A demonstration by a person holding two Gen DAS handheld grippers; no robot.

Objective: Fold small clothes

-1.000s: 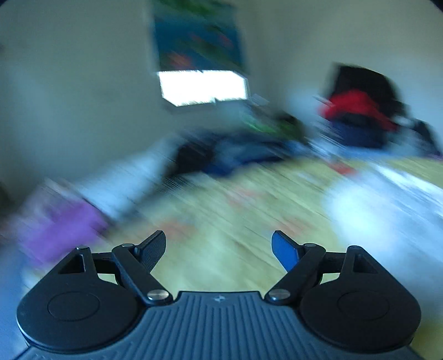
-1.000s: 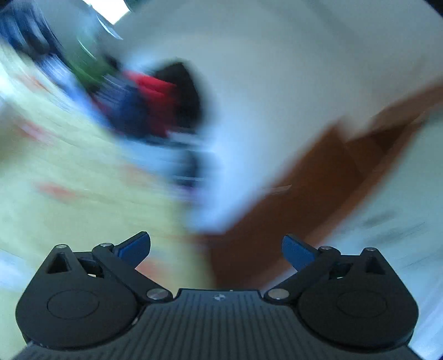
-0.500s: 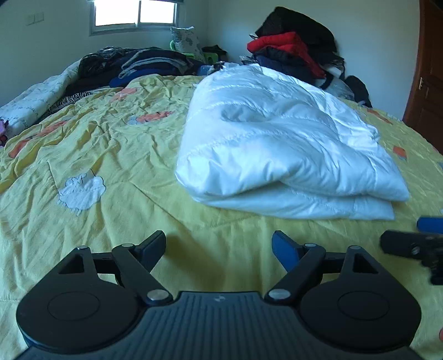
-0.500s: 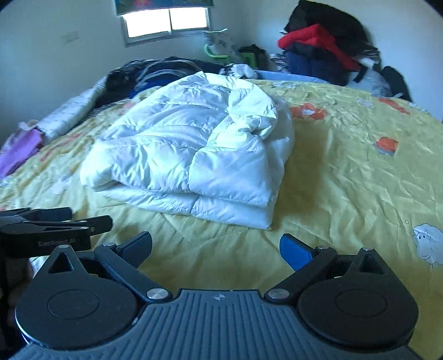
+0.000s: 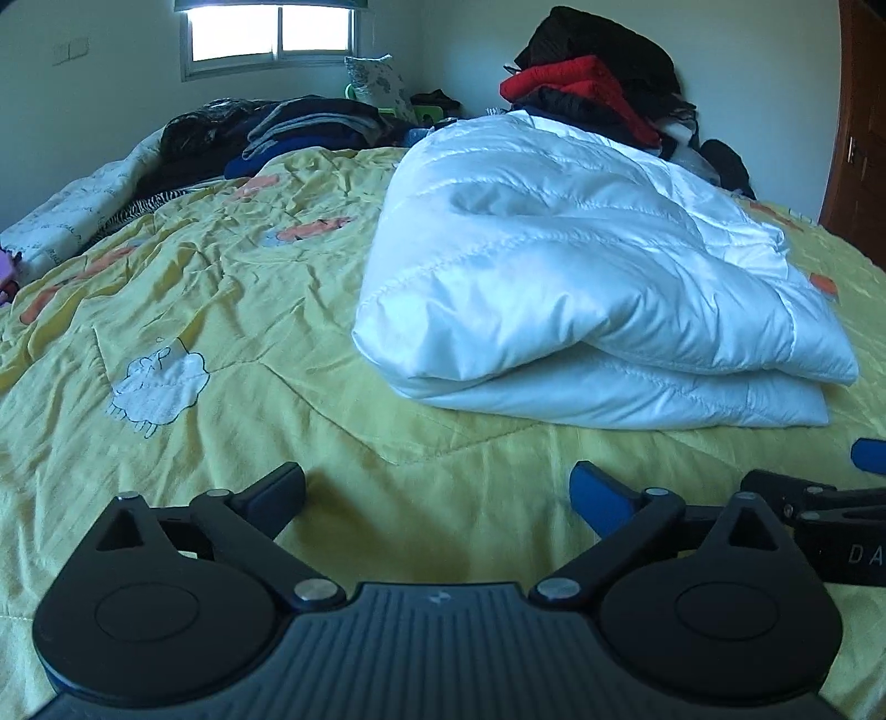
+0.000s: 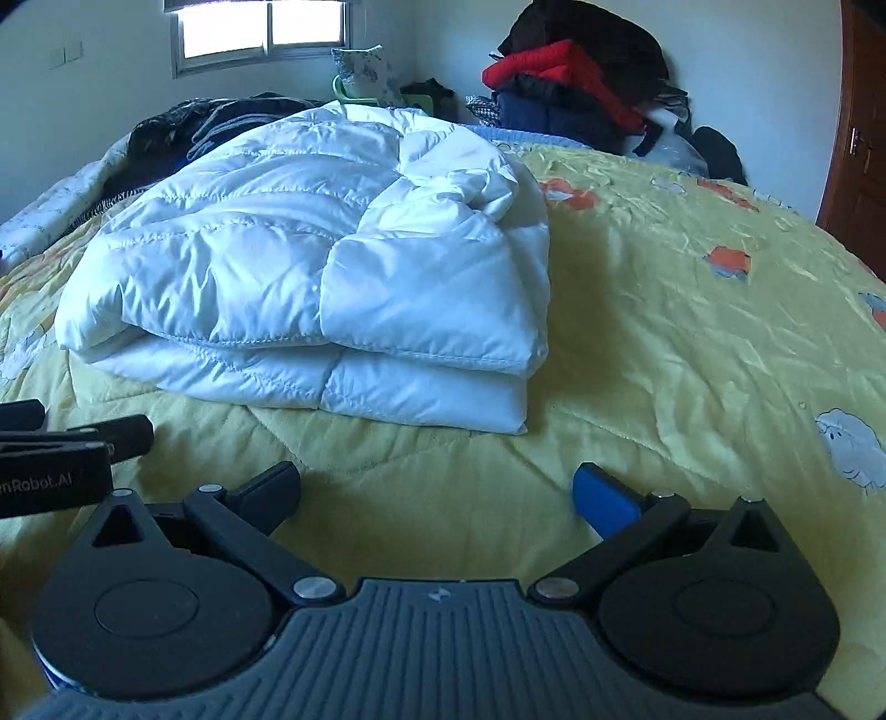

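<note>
The left gripper (image 5: 437, 487) has its two fingers spread wide, and they are opening further at this moment; nothing lies between them but bare yellow bedspread (image 5: 232, 310). The right gripper (image 6: 437, 487) also stands wide open and empty, over the same bedspread. Each gripper shows at the edge of the other's view, so the two hang side by side, close together, at the near edge of the bed.

A second ago both views were a blur of wall, window and door. Half a second ago the bed came into focus, and now both cameras look steadily down across it. The left fingers stand wider than they did then.

Just beyond the fingers, not touching them, lies the white puffer jacket (image 5: 581, 288). It rests on the bedspread, doubled over into a thick bundle with its layered edges facing the grippers. It has not shifted over the last half second.

Further back, piled dark clothes (image 5: 299, 127) lie under the window (image 5: 271, 27), and a red and black stack (image 5: 587, 88) leans on the far wall.

Judging from this, the grippers have just settled into place for the jacket, with either another fold or a lift away still ahead.
</note>
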